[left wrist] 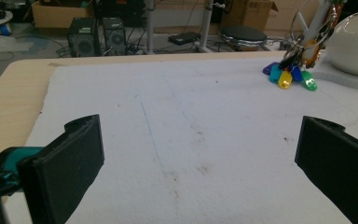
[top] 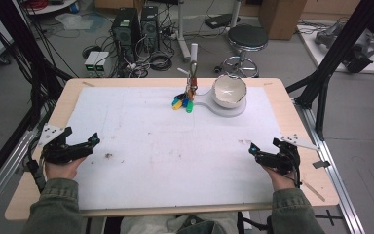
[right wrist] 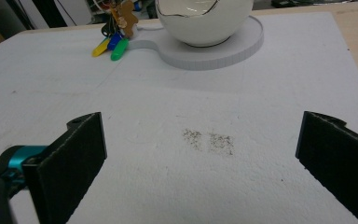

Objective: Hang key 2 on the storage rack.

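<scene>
I have both grippers low on the near half of the white mat, one at each side. My left gripper sits close to the mat's left edge, and its jaws stand wide apart with nothing between them; in the left gripper view only bare mat lies in the gap. My right gripper sits close to the mat's right edge, jaws likewise spread wide and empty, with a faint grey smudge on the mat between them in the right gripper view.

The keys lie at the far middle of the mat, a bunch with blue, yellow and green fobs hanging from a ring on a small upright post. Just right of them a white bowl sits on a round grey base whose arm reaches toward the keys. Both are well apart from either gripper.

Between the grippers and the keys the mat is open all the way across. The table shows a wooden margin outside the mat on the left, right and far sides. A black frame post stands off the right far corner.
</scene>
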A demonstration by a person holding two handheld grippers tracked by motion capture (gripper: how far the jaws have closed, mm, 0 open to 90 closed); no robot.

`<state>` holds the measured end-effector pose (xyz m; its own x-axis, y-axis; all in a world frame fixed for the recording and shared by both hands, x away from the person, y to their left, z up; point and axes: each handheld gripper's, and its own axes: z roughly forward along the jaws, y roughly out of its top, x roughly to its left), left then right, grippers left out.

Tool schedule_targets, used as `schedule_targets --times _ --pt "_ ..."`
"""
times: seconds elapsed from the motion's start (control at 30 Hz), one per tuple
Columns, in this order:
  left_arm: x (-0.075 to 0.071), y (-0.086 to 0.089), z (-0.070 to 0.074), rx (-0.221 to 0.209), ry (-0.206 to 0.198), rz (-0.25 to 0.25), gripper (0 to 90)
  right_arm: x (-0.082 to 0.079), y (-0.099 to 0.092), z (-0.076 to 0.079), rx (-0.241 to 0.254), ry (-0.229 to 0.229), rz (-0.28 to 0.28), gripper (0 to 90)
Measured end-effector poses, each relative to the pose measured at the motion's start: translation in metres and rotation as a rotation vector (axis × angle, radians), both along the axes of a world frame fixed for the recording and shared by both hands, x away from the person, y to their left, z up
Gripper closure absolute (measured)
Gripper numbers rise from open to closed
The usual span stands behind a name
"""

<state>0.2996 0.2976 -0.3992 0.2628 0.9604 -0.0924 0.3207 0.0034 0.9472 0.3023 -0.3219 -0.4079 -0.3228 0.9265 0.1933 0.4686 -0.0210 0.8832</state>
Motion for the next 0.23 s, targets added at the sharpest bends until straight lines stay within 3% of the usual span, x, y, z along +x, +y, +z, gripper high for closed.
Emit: schedule_targets --times 0.23 --pt "-0.0017 -0.0001 -0.0027 -0.001 0.009 -0.002 1.6 0.0007 0.0009 -0.0002 0.001 0.003 -0.001 0.7"
